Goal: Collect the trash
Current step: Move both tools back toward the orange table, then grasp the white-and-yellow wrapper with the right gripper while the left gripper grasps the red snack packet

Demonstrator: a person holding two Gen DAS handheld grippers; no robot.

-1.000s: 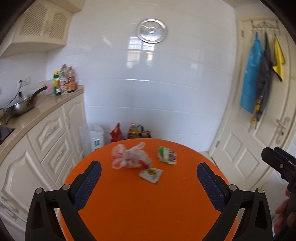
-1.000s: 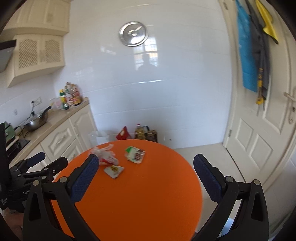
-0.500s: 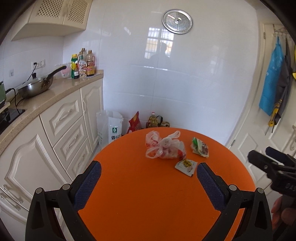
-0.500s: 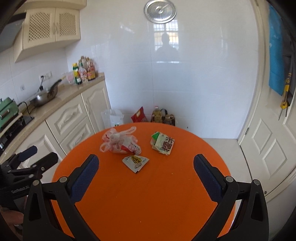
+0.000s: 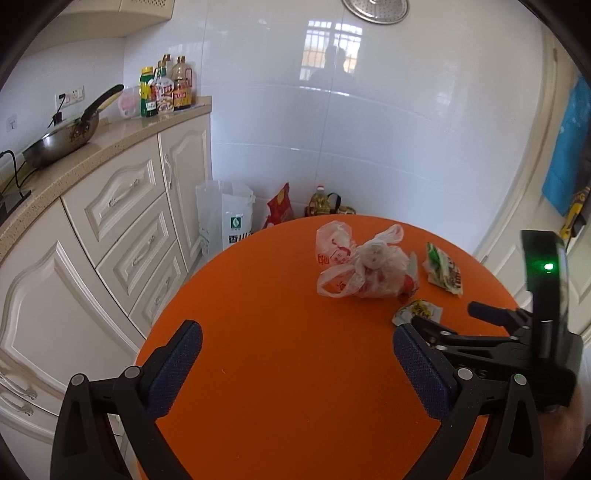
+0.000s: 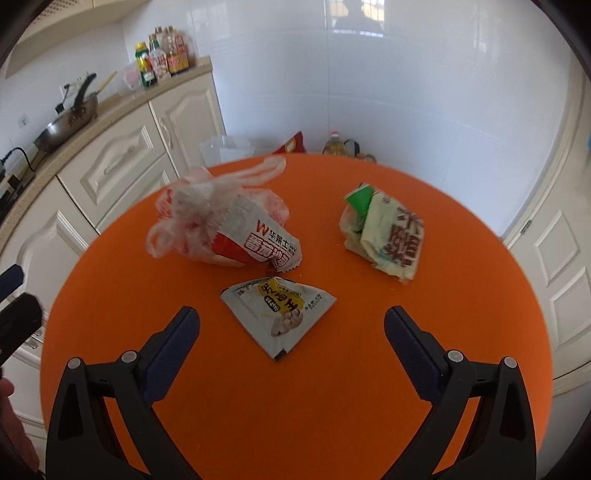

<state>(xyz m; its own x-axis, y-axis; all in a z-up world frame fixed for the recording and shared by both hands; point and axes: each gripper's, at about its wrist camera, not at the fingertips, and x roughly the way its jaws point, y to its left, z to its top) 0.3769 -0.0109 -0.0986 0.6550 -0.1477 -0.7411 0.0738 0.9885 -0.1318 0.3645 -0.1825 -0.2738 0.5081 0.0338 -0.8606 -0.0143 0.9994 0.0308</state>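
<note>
The wall [image 5: 369,147] is covered with glossy white tiles, and a barred window is reflected in it. A round metal plate [image 5: 375,9] hangs near the top. On the left stand cream cabinets with carved doors and drawers [image 5: 122,206], under a beige speckled stone counter [image 5: 122,129]. A steel wok with a dark handle [image 5: 62,138] and several sauce bottles [image 5: 164,88] are on the counter. A round orange table [image 6: 369,406] is in front. On the right is a white panelled door [image 6: 554,251].
</note>
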